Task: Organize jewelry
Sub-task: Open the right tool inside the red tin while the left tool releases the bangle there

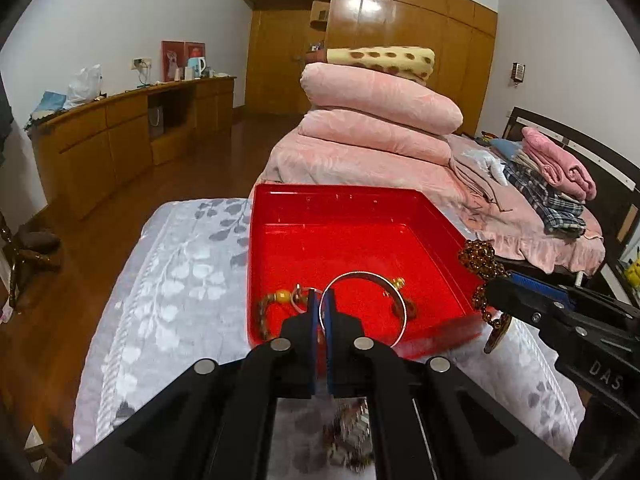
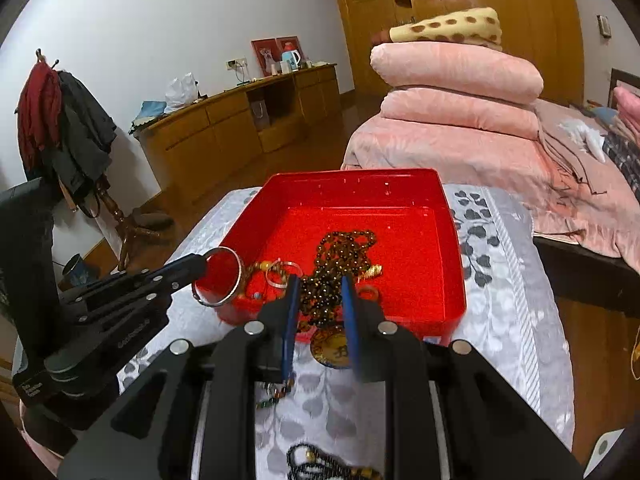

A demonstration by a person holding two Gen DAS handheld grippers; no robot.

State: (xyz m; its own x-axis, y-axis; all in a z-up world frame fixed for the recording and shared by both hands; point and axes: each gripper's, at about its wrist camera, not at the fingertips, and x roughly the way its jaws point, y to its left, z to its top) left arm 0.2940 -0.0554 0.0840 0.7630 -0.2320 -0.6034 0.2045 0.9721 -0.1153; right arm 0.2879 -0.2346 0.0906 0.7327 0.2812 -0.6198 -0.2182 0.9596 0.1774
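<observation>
A red tray sits on a table with a grey leaf-patterned cloth. My left gripper is shut on a silver bangle and holds it over the tray's near left corner; the bangle also shows in the right wrist view. My right gripper is shut on a brown bead necklace with a round gold pendant, hanging over the tray's near edge; it shows at the right in the left wrist view. Inside the tray lie a yellow-bead bracelet and small rings.
More jewelry lies on the cloth near me: a dark bead string and a pile under my left gripper. A bed with pink quilts stands behind the table. Wooden cabinets line the left wall.
</observation>
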